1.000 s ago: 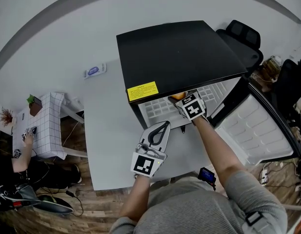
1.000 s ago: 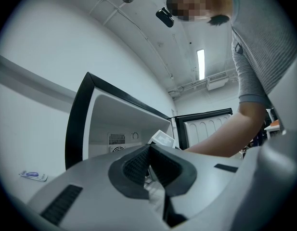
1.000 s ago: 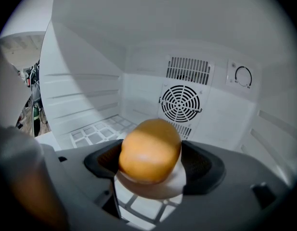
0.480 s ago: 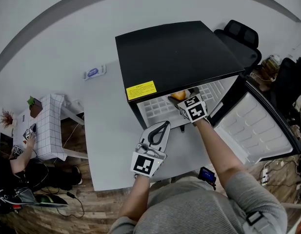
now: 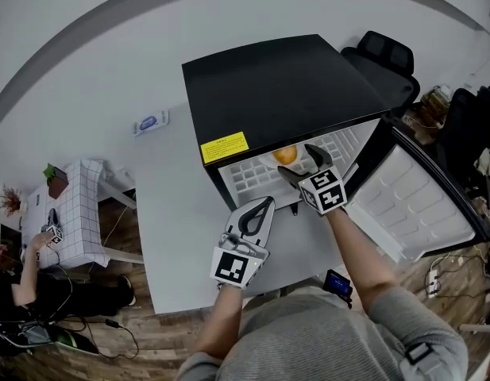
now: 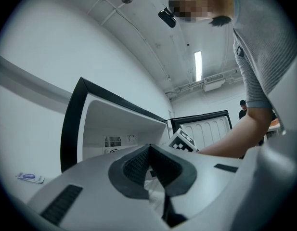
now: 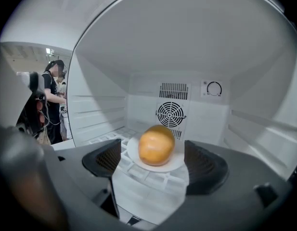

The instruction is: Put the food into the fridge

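An orange round bun (image 7: pixel 156 145) rests on a small white plate (image 7: pixel 173 164) on the white shelf inside the open fridge (image 5: pixel 268 86). From the head view the bun (image 5: pixel 285 155) shows just under the fridge's black top. My right gripper (image 7: pixel 153 160) is open at the fridge mouth; its jaws have just been opening. Nothing is between its pads (image 7: pixel 108 159), and the bun lies a little beyond them, untouched. That right gripper (image 5: pixel 302 163) sits in front of the shelf. My left gripper (image 5: pixel 263 205) is shut and empty, held in front of the fridge, pointing slightly up (image 6: pixel 149 150).
The fridge door (image 5: pixel 423 205) stands wide open to the right. A fan grille (image 7: pixel 173 113) and a dial (image 7: pixel 214 88) are on the fridge's back wall. A black chair (image 5: pixel 383 54) stands behind the fridge. A person sits at a tiled table (image 5: pixel 78 205) far left.
My right gripper has drawn back out of the fridge toward me and a little up, leaving the bun on its plate on the shelf. The left gripper has stayed put.
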